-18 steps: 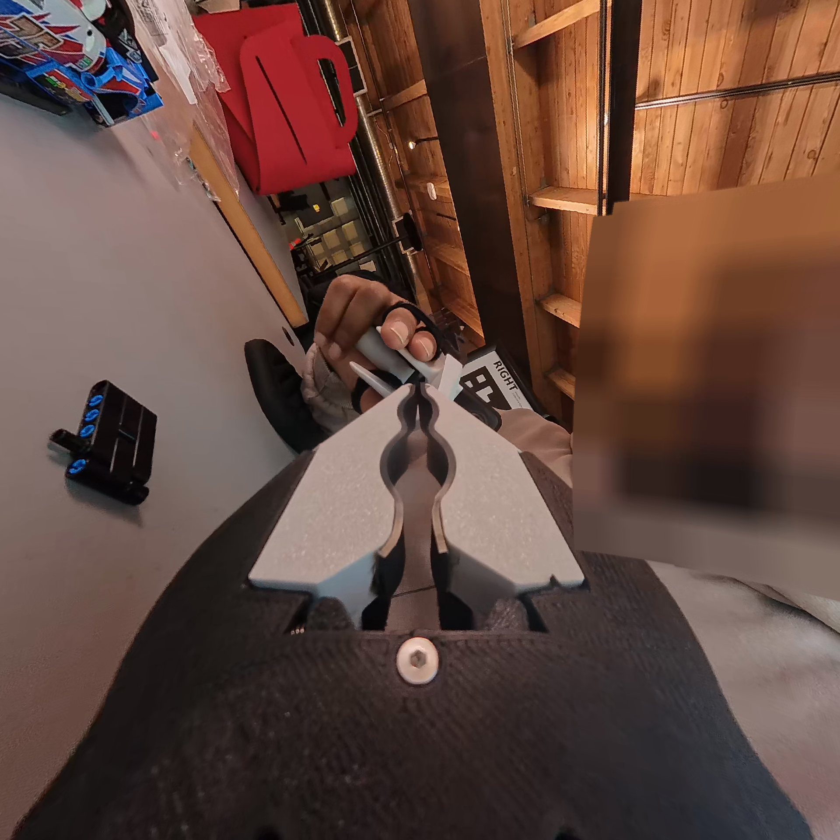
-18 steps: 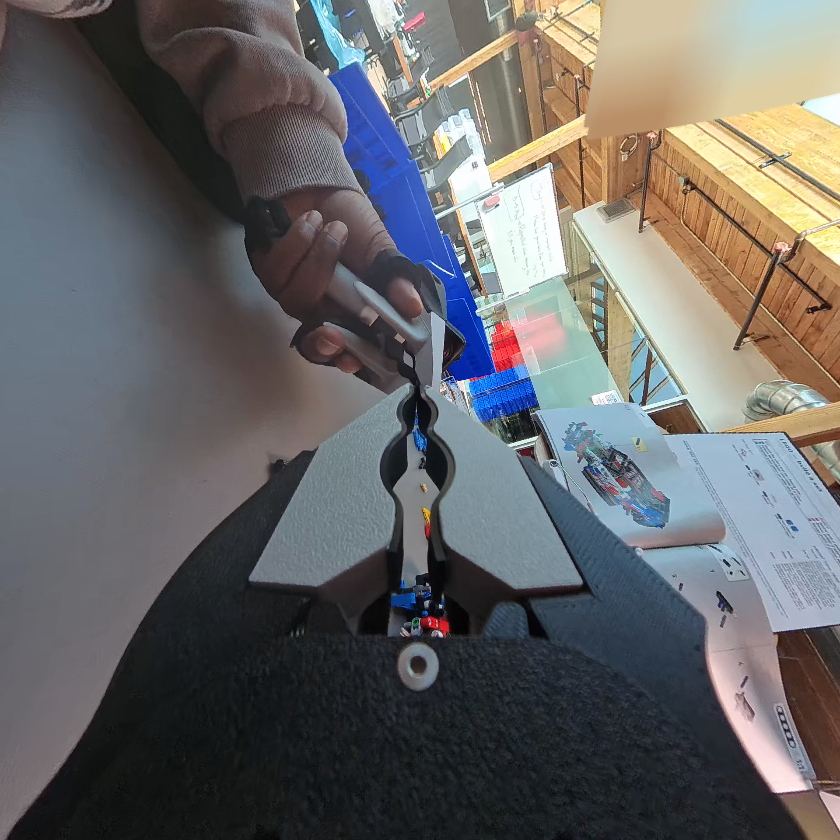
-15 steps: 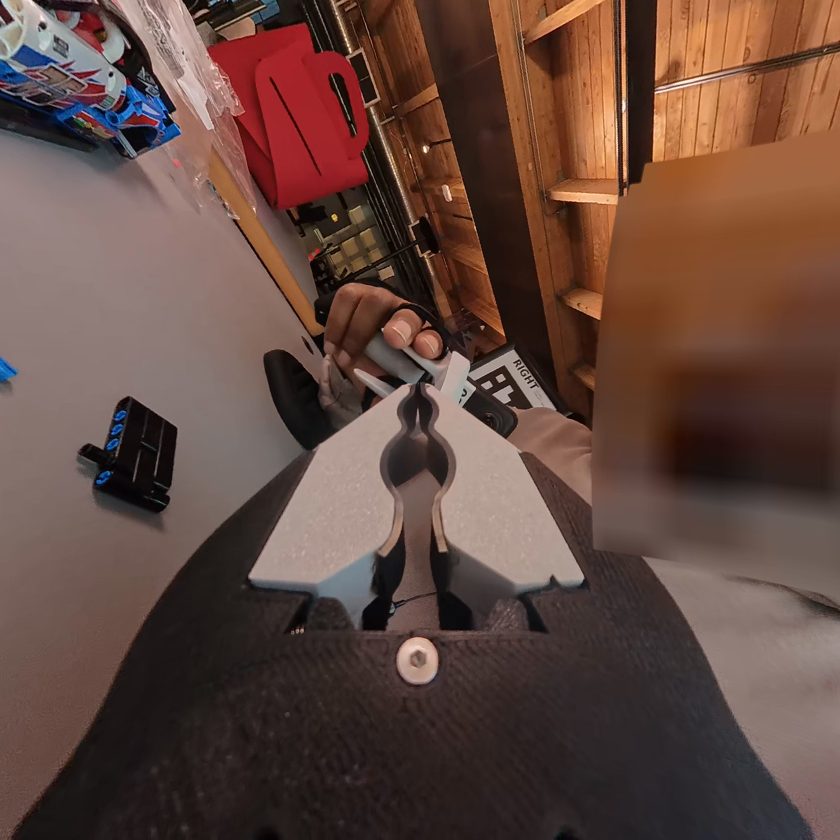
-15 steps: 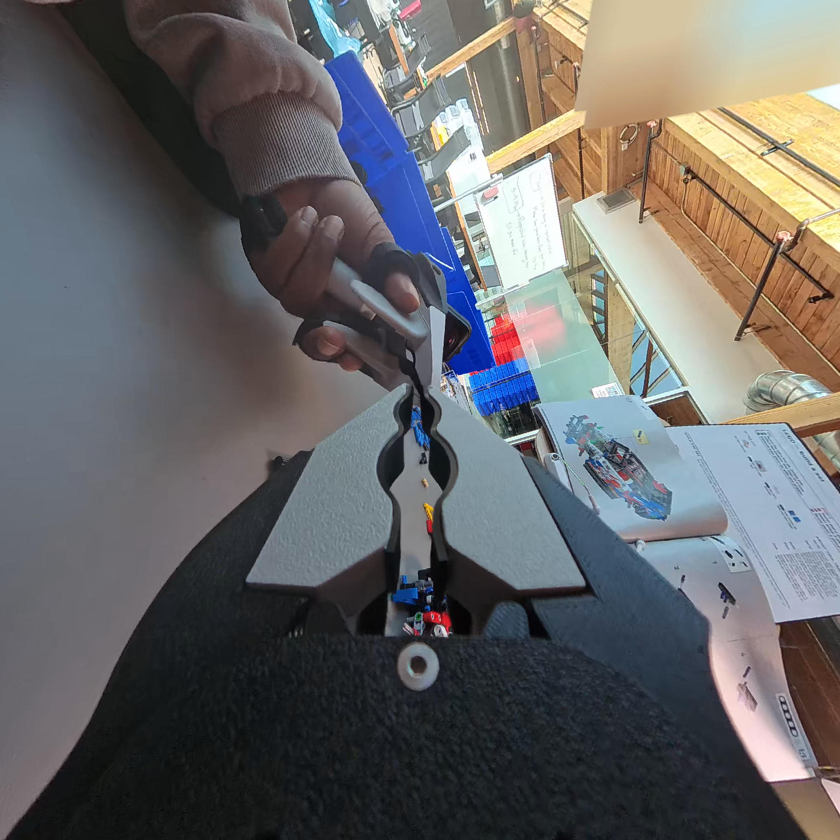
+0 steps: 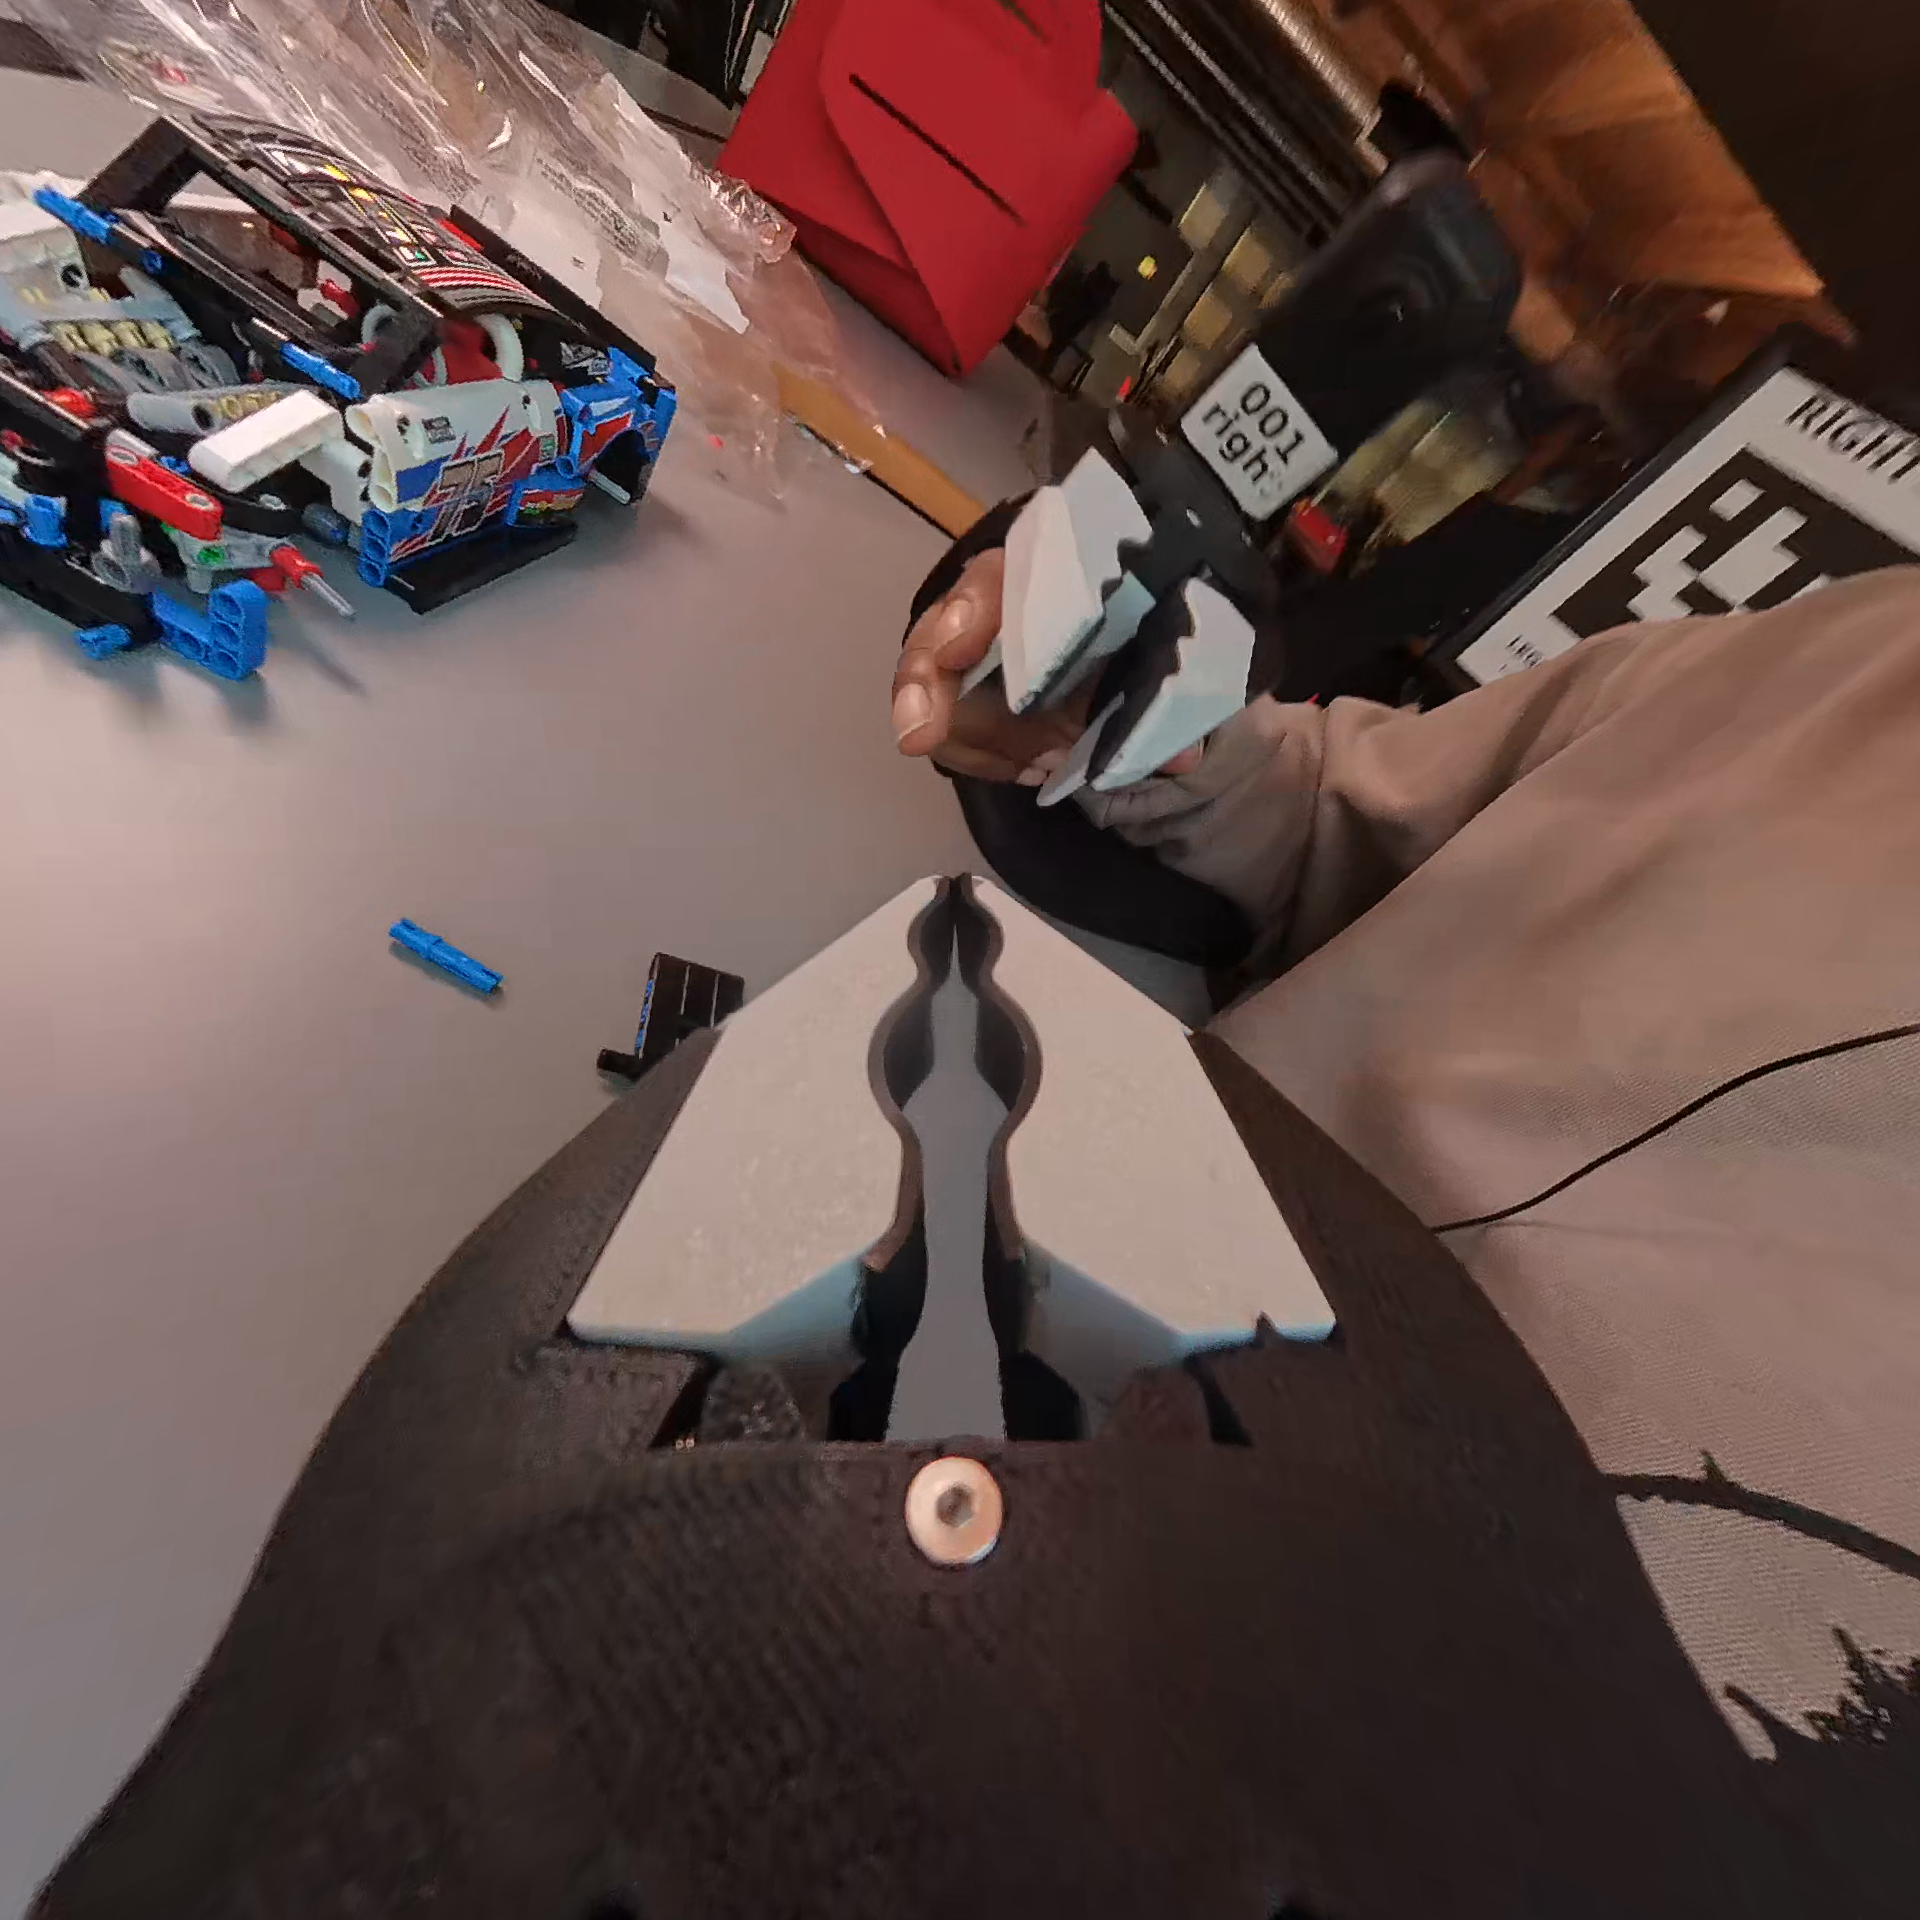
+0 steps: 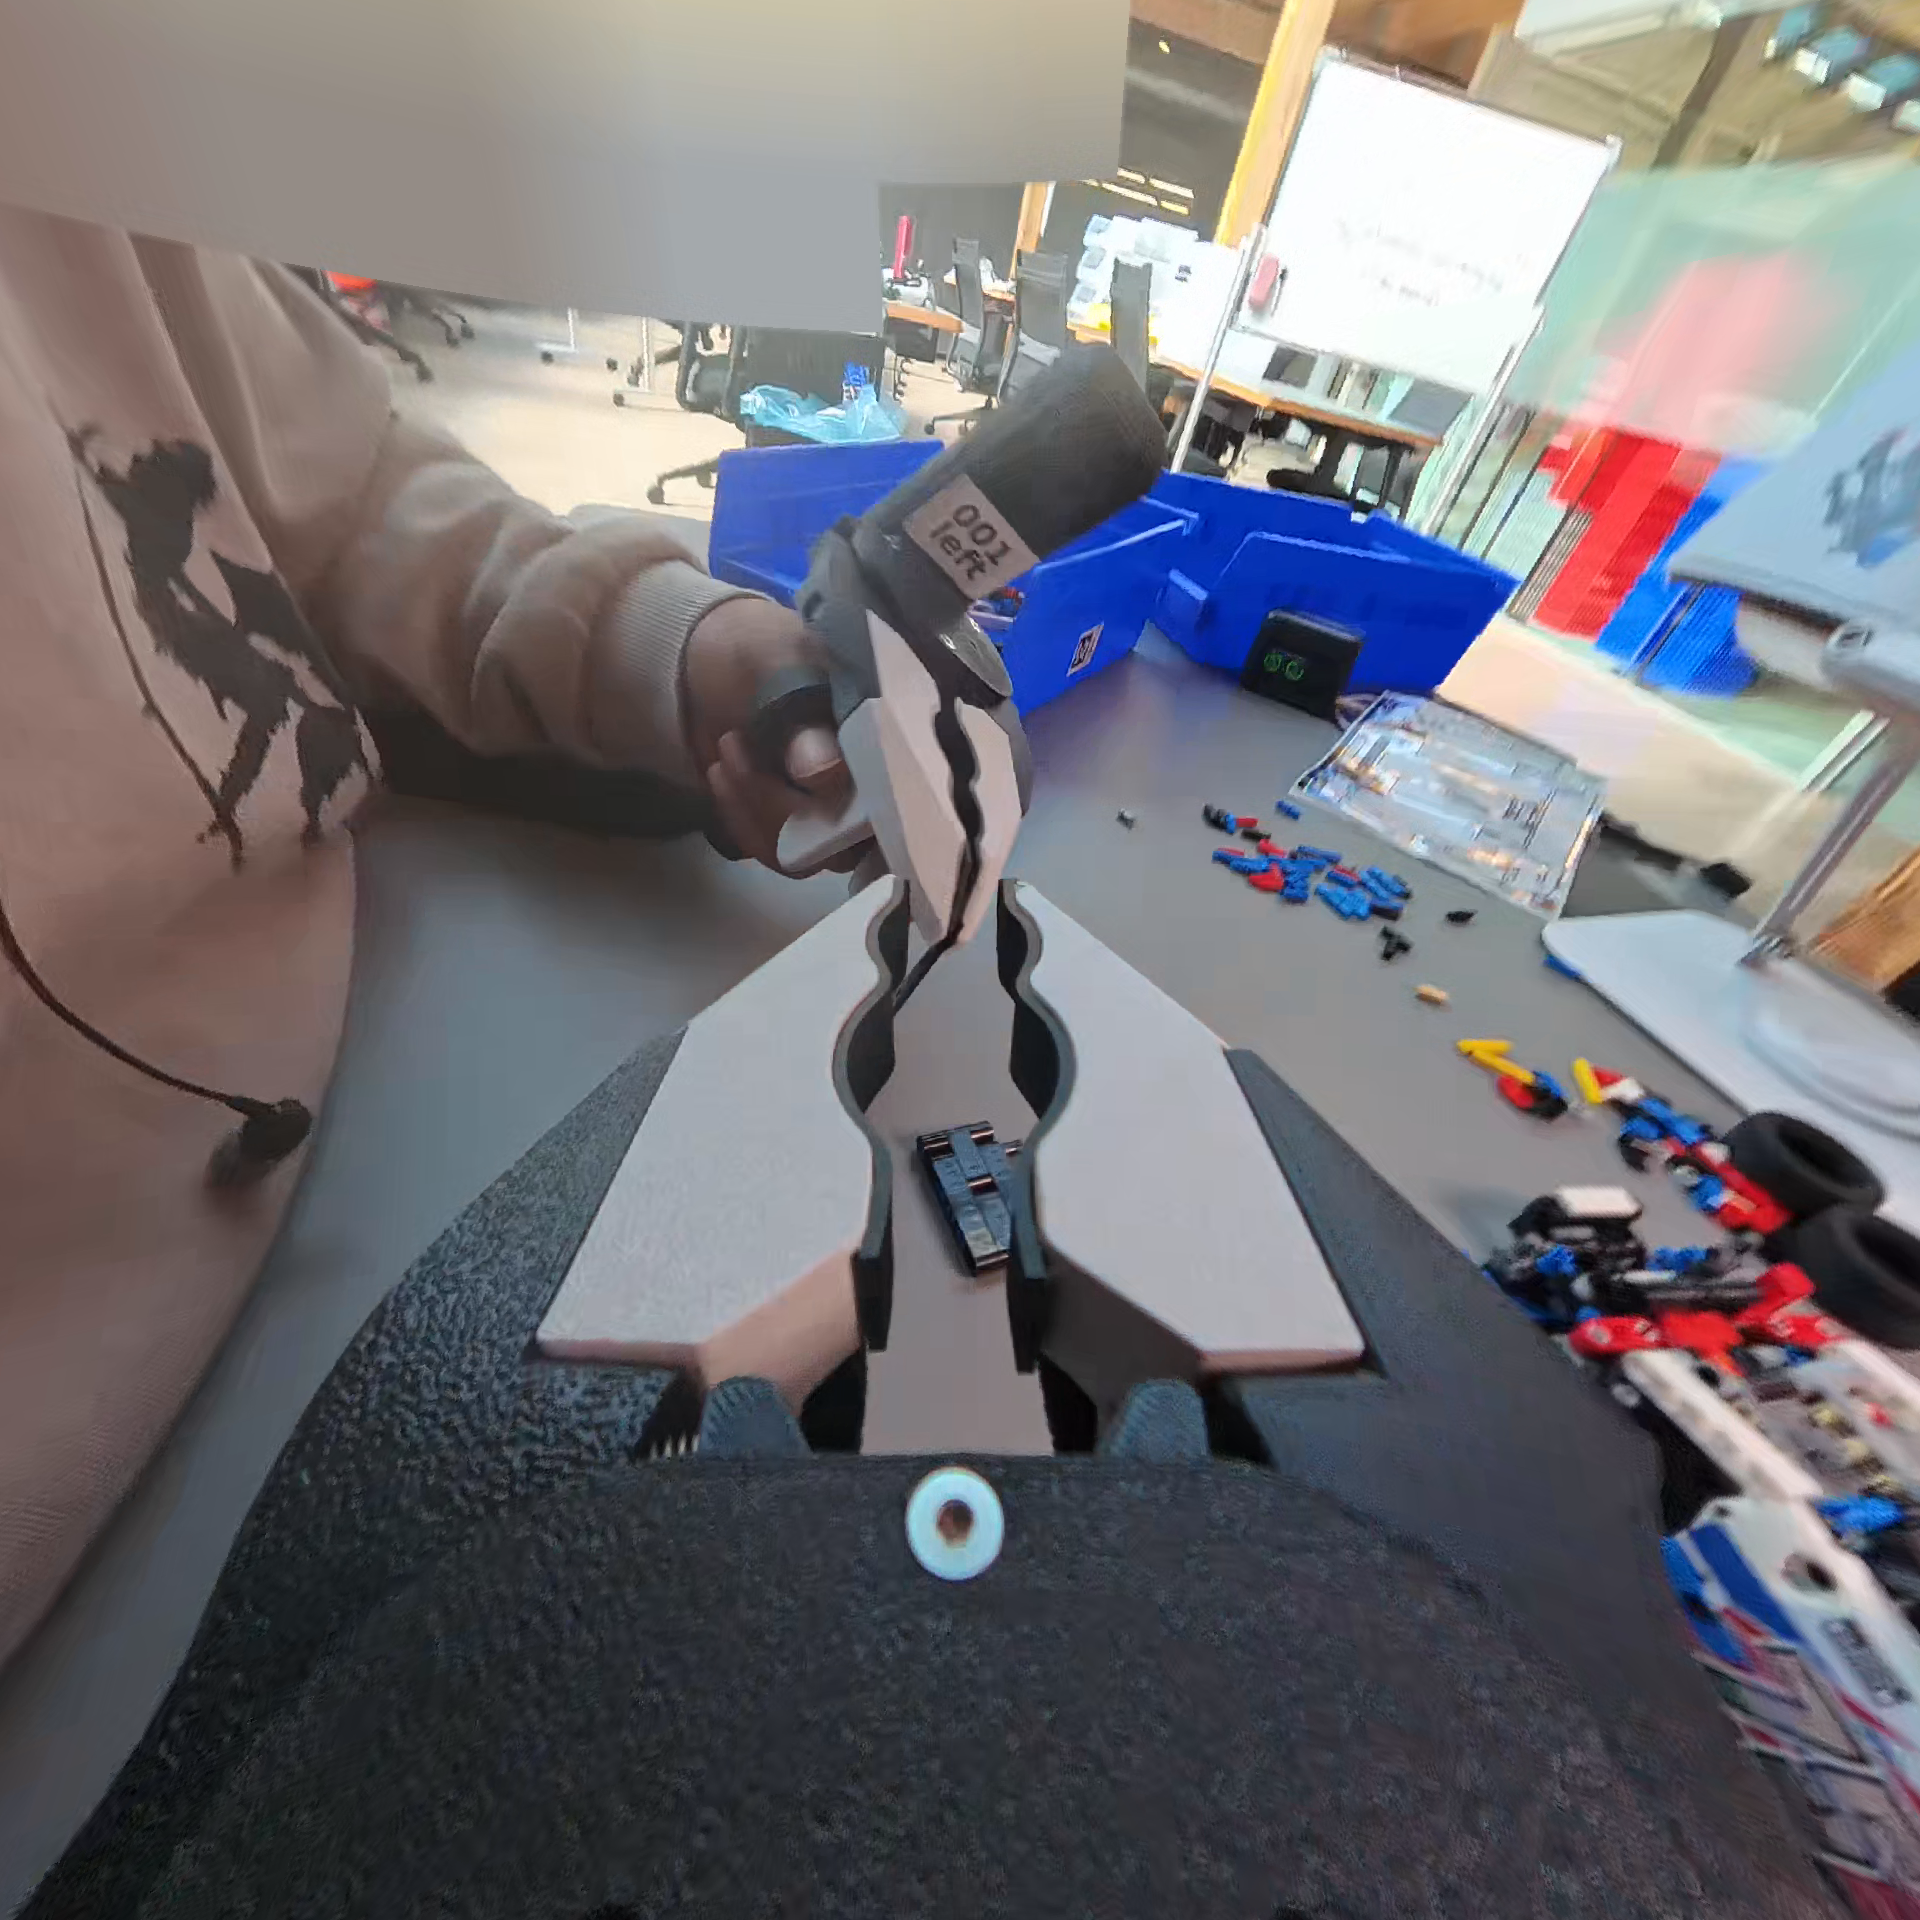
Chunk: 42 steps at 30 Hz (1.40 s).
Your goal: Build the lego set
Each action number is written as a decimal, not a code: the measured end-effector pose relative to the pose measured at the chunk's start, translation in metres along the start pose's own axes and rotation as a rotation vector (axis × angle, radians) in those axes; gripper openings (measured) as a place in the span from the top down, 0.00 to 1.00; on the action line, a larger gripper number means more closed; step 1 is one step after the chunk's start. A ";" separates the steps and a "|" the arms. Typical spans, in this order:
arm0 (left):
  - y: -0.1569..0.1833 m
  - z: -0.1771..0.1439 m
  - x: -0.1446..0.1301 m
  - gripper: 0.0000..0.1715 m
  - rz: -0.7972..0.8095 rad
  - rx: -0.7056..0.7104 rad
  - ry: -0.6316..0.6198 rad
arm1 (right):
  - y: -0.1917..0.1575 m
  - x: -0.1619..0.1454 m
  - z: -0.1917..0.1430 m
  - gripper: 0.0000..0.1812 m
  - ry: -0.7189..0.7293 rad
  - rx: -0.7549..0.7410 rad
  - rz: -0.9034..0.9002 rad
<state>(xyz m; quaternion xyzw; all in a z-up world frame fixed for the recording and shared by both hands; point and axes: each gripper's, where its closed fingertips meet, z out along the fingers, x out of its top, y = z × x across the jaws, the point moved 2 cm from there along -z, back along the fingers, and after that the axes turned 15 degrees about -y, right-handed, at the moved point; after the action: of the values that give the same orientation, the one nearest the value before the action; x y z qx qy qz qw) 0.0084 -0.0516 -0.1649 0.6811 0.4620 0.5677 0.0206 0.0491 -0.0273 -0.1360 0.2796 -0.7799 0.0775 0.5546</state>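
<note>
While the left gripper (image 5: pixel 954 883) hangs above the grey table (image 5: pixel 312 1091) with its fingertips pressed together on nothing, the right gripper (image 6: pixel 948 891) stands with its jaws parted and empty. A small black lego piece (image 6: pixel 971 1195) lies on the table beneath the right gripper, seen through the gap between its fingers. The partly built lego car (image 5: pixel 301 416) sits well ahead and left of the left gripper, with a loose blue pin (image 5: pixel 445 958) nearer.
</note>
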 end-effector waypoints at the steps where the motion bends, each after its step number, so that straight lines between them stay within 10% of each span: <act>1: 0.001 0.002 -0.002 1.00 0.042 0.037 -0.023 | 0.003 -0.003 0.001 0.93 -0.012 0.040 0.076; 7: 0.005 0.012 -0.009 1.00 0.217 0.166 -0.109 | -0.003 -0.015 0.014 0.97 -0.050 0.221 0.291; 42: 0.018 0.013 -0.006 1.00 0.323 0.168 -0.078 | -0.012 -0.016 0.015 1.00 -0.059 0.314 0.312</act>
<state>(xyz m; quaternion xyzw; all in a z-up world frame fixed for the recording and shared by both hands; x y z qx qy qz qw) 0.0300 -0.0590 -0.1643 0.7672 0.3911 0.4964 -0.1100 0.0471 -0.0385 -0.1584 0.2408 -0.8078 0.2747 0.4626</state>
